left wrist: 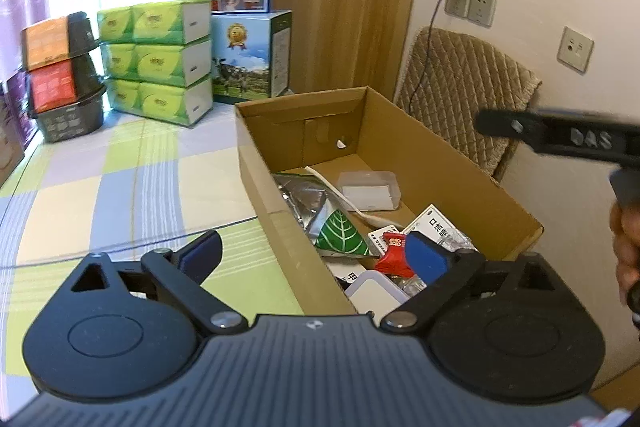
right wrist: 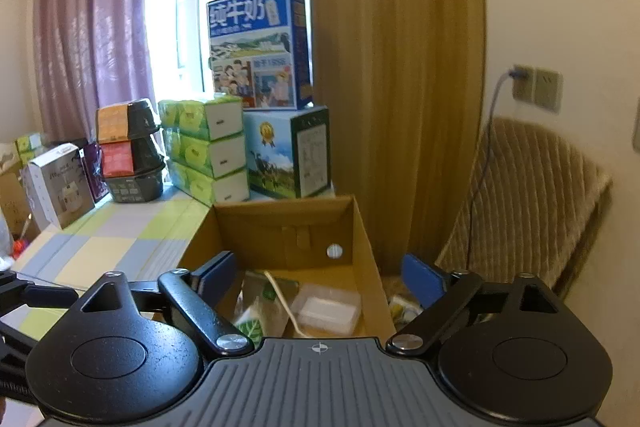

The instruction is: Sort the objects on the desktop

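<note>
A: Cardboard box (left wrist: 420,147) ahead of left gripper (left wrist: 316,255), open-topped, on checked tablecloth (left wrist: 120,167). Left gripper's fingers spread wide, nothing between; one blue pad (left wrist: 426,261) over box contents, other over cloth outside box's near wall.

B: Contents under that pad?

A: Red wrapper (left wrist: 394,255) just beside pad. Green leaf-print packet (left wrist: 342,237) next to it, silver foil pouch (left wrist: 302,197) beyond, clear plastic case (left wrist: 370,191) farther in, white strip (left wrist: 340,195) lying across. White printed packets (left wrist: 434,223) at near right. All inside box.

B: Right gripper?

A: Right gripper (right wrist: 320,277) likewise spread wide, empty. Box (right wrist: 364,239) straight ahead and below; left finger over box's near left edge, right pad (right wrist: 422,279) past box's right wall. Same clear case (right wrist: 328,311) and leaf packet (right wrist: 250,325) between fingers, lower down. In left wrist view, right gripper (left wrist: 560,137) at far right, above box's right wall; hand (left wrist: 626,247) gripping handle there.

B: Background?

A: Beyond box: stacked green tissue packs (left wrist: 156,59), milk cartons (right wrist: 288,155), black bowls (left wrist: 60,75). Quilted cushion (left wrist: 460,87) against wall to right.
</note>
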`<move>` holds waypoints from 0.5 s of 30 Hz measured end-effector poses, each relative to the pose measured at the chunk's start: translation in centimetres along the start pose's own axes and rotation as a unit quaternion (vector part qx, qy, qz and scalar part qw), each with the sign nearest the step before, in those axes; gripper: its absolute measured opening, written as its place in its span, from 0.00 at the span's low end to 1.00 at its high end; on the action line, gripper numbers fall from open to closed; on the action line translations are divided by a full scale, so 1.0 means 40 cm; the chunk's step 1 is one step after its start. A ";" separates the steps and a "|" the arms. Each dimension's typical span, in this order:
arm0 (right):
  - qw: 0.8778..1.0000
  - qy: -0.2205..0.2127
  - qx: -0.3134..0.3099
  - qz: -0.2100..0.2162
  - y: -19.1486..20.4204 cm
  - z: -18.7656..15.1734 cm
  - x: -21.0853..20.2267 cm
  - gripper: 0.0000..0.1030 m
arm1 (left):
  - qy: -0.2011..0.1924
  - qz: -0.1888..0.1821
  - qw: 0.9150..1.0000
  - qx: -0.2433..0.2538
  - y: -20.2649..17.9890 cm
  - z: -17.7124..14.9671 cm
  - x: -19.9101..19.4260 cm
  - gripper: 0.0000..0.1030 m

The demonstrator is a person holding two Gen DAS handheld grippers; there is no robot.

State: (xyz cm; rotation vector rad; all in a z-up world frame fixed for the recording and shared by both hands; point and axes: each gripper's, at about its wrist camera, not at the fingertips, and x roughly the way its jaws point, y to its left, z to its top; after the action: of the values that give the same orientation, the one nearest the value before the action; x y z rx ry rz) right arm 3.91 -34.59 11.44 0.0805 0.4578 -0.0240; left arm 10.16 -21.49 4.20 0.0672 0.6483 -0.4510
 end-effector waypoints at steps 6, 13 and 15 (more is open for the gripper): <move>0.999 0.025 0.030 0.003 -0.009 -0.029 -0.068 0.98 | 0.000 0.018 0.999 -0.028 -0.003 -0.018 -0.043 0.99; 0.997 0.058 0.042 0.001 -0.002 -0.068 -0.146 0.98 | 0.009 0.030 0.998 -0.054 -0.015 -0.046 -0.108 0.99; 0.997 0.066 0.048 -0.003 -0.001 -0.083 -0.172 0.98 | 0.011 0.035 0.998 -0.055 -0.022 -0.056 -0.127 0.99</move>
State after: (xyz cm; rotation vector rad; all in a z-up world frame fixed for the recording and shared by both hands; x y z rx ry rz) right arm -3.72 -34.33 11.52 0.1752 0.5880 -0.0457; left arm 4.94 -19.88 5.52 -0.0090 0.6902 -0.3458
